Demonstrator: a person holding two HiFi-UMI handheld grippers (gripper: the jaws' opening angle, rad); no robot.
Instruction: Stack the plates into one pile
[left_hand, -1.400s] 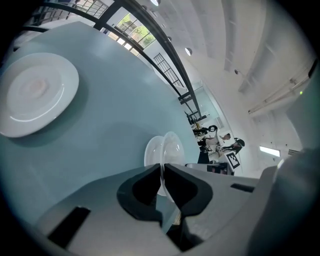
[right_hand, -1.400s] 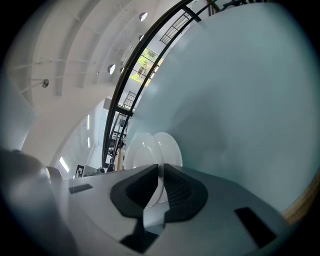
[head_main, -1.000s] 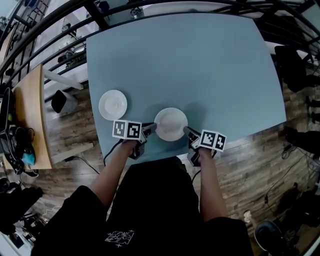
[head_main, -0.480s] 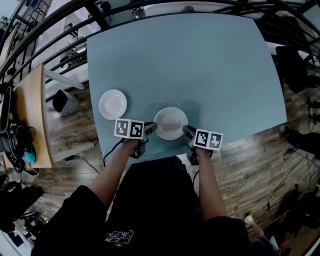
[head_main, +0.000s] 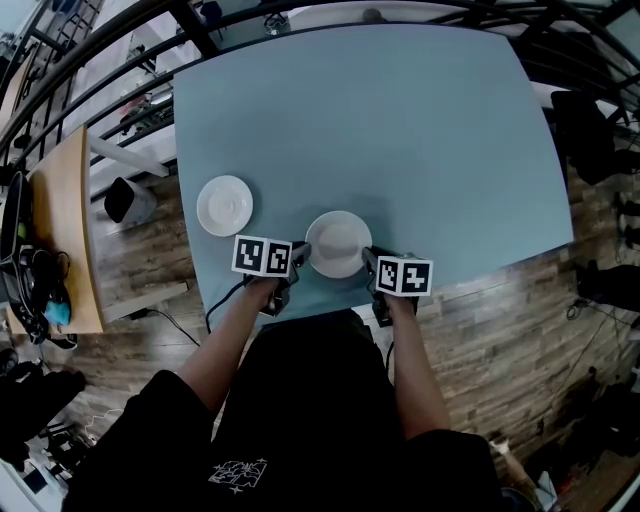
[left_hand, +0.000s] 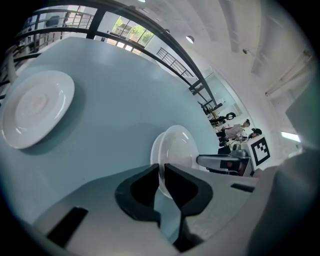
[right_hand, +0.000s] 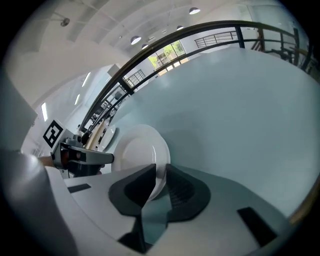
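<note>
A white plate (head_main: 338, 243) sits near the front edge of the blue-grey table (head_main: 400, 130), between my two grippers. My left gripper (head_main: 300, 256) holds its left rim; in the left gripper view the jaws (left_hand: 161, 170) are shut on the plate's edge (left_hand: 176, 145). My right gripper (head_main: 367, 258) is at the right rim. Its jaws (right_hand: 161, 172) are opening, with the plate's rim (right_hand: 137, 152) still between them and a gap on one side. A second white plate (head_main: 225, 205) lies flat to the left, apart from both grippers.
The table's front edge runs just under both grippers, with wood floor below it. A wooden bench (head_main: 65, 230) stands at the far left. Black railings (head_main: 100, 60) curve round the back of the table.
The right gripper has rolled, so its marker cube sits more level and a little further left. The plate has shifted slightly up the picture. The left gripper has barely moved.
</note>
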